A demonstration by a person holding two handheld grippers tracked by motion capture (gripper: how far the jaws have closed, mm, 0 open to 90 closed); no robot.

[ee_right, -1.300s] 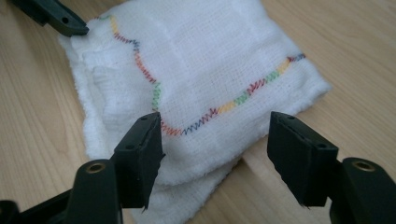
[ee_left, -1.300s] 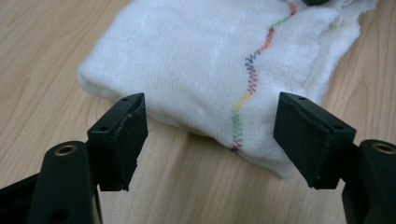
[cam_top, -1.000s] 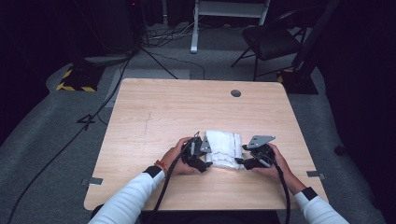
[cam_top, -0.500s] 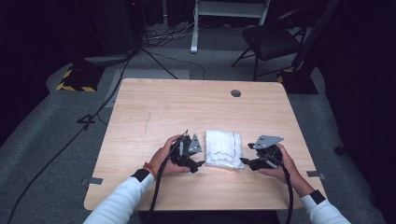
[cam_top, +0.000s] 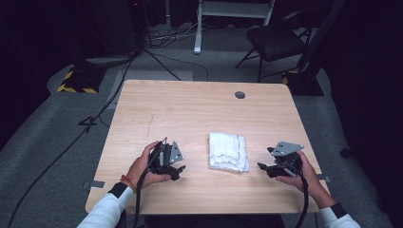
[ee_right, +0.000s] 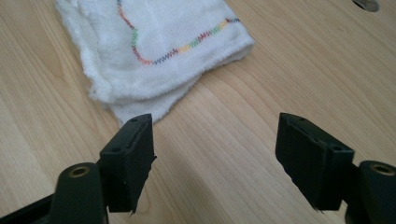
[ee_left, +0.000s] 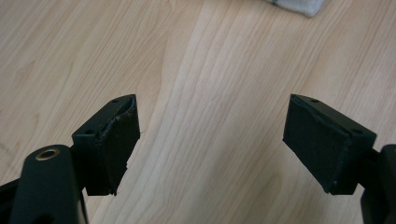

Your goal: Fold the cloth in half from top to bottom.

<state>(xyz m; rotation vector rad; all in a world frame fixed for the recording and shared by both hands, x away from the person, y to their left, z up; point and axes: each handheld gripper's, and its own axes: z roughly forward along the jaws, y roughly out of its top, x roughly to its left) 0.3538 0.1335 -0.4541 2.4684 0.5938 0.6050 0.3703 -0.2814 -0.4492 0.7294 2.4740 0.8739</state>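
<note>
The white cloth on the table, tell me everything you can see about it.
The white cloth is a folded, soft, knitted-looking towel lying flat on the wooden table, forming a rough rectangle of several stacked layers. In the right gripper view a line of rainbow zigzag stitching curves across its top, and the edges look slightly fuzzy. It sits between the left gripper and the right gripper, both open and apart from it. Nothing touches it but the tabletop.

The folded cloth lies on the table between your two grippers, touching neither. Your left gripper sits well to its left, your right gripper nearer on its right. A round hole lies behind the cloth, toward the table's far edge.
</note>
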